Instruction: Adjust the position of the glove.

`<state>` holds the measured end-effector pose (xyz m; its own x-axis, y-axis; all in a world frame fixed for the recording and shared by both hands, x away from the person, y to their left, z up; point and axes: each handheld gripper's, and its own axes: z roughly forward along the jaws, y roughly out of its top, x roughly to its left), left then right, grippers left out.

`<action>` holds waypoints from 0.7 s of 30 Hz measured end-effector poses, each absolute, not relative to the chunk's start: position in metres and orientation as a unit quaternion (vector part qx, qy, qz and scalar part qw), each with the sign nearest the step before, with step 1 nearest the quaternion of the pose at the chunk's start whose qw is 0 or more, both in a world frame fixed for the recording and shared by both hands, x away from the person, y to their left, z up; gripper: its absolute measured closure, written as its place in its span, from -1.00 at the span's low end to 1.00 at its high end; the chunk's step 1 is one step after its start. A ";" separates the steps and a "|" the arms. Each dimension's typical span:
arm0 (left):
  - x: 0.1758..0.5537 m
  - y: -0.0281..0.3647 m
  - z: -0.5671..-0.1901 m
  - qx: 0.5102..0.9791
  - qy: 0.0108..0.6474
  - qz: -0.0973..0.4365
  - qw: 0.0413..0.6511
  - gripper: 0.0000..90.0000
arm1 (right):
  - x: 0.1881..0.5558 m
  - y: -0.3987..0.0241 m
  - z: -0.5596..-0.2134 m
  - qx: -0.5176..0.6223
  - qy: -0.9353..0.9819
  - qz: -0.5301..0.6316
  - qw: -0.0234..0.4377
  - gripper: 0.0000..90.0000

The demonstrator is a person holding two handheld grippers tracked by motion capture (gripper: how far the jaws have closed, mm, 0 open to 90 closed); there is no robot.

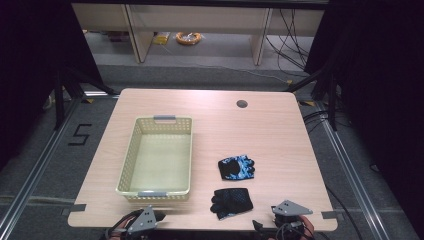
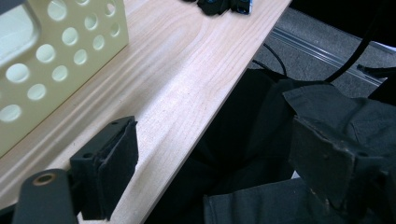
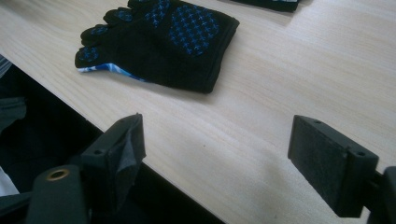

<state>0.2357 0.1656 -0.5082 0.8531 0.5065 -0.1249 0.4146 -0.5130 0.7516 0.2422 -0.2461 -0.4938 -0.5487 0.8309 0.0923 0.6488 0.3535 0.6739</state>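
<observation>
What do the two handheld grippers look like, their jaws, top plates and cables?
Each gripper has two black block-shaped jaws faced with dark pads, and a brass-coloured eyelet on the body behind one jaw. The left gripper and right gripper each carry a grey three-cornered plate on top. Dark cables bunch around them at the table's near edge.

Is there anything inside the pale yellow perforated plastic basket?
The pale yellow perforated plastic basket looks empty; its bare floor shows in the high view. The near wall hides a thin strip of that floor.

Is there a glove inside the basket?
No, the basket holds nothing, and both gloves lie on the table to its right.
</observation>
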 end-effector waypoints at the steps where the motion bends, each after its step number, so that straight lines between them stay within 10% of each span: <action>1: 0.236 0.166 -0.508 0.868 0.265 0.055 0.416 -0.65 | 0.242 -0.246 -0.494 0.456 0.812 0.340 0.134 -0.53; 21: 0.235 0.132 -0.504 0.864 0.258 0.041 0.431 -0.62 | 0.255 -0.250 -0.476 0.421 0.822 0.349 0.158 -0.05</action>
